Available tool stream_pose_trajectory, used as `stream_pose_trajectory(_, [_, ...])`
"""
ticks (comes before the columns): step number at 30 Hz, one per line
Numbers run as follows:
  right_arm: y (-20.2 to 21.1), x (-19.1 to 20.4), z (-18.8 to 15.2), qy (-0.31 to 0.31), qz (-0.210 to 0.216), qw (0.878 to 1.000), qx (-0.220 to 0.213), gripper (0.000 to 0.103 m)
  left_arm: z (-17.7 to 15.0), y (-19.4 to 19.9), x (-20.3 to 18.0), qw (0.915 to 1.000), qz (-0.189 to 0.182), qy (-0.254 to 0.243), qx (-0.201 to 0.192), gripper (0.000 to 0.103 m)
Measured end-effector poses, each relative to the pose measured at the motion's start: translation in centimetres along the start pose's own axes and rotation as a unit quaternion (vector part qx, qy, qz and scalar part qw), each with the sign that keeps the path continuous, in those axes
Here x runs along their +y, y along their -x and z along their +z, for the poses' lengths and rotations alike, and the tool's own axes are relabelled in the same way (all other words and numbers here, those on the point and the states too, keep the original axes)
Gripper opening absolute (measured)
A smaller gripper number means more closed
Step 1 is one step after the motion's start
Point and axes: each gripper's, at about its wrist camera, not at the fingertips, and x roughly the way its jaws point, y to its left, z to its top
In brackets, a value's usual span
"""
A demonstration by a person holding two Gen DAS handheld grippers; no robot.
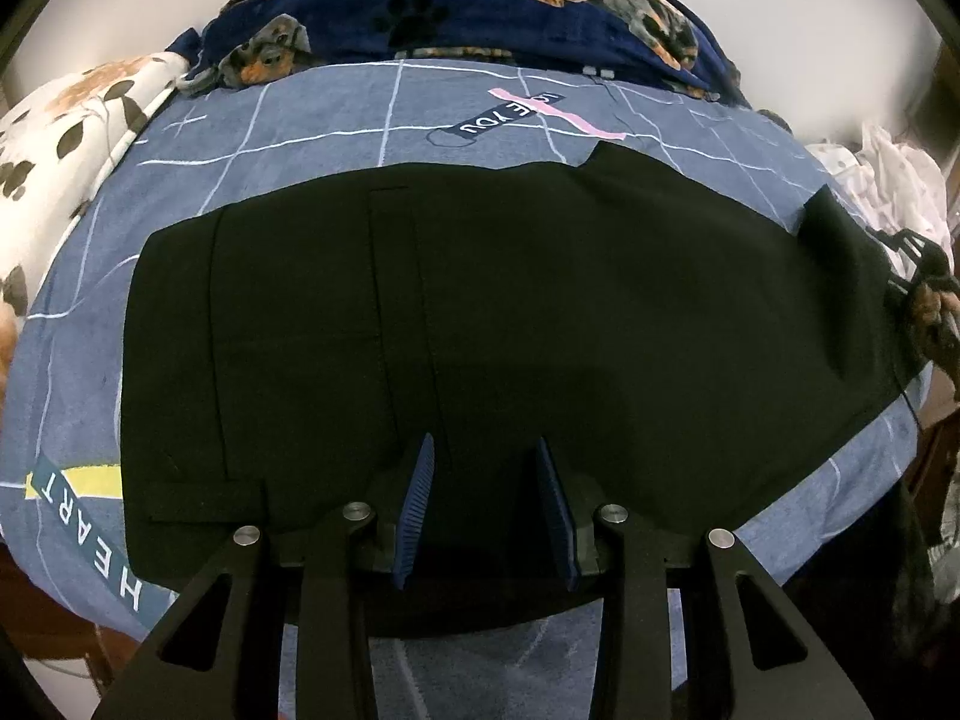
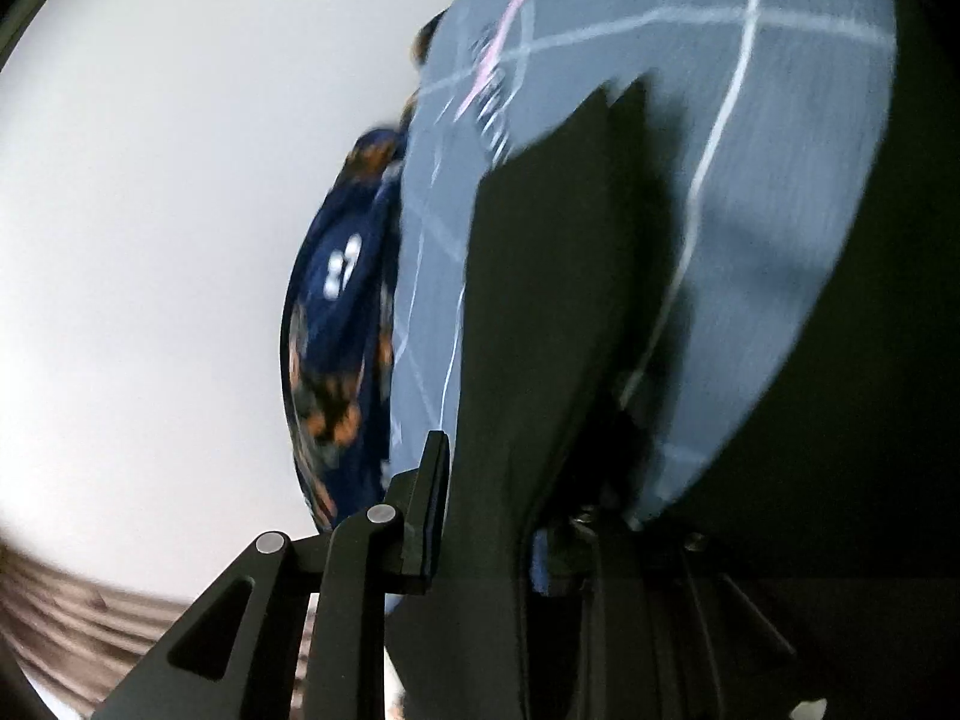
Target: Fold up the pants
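The flat black cloth pants (image 1: 480, 300) lie spread out on the blue bed sheet with white grid lines (image 1: 300, 114), w/ the waist end to the left of the pink strip print (image 1: 558, 114) and the leg end off to the right. The pants look already doubled, leg on leg, so the job now is prob. to bring the leg end over toward the waist. To do that well: lift the leg end only a little, carry it straight across so the edges line up, keep the near side held flat so the cloth does not slide, then let go gently and pat it smooth. The left gripper (image 1: 486, 504) sits right at the near edge of the pants, low over the cloth, its two blue ribbed pads apart and nothing between them. The right gripper (image 2: 480, 510) is tipped on its side at the leg end, and black cloth runs down between its fingers, so it looks clamped on the pants; that view is blurry, tho. A dark blue fleece blanket with dog pictures (image 1: 480, 6) is bunched up past the pants, beyond the pink strip.
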Motion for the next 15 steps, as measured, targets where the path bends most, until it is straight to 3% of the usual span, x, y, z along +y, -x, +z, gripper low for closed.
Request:
stream_pose_trajectory(3, [1.0,0.4,1.0,0.022,-0.052,0.998,-0.014,0.005,0.0,0.0,-0.4,0.9999,0.008,-0.009,-0.001,0.037])
stream_pose_trajectory(9, [7.8,2.2,-1.3,0.067,-0.068,0.994,-0.059,0.004,0.0,0.0,-0.2,1.0000,0.000,0.000,0.001,0.037])
stream_pose_trajectory(15, [14.7,-1.8,-3.4,0.045,-0.091,0.992,-0.073,0.004,0.0,0.1,-0.2,1.0000,-0.009,-0.002,0.002,0.037])
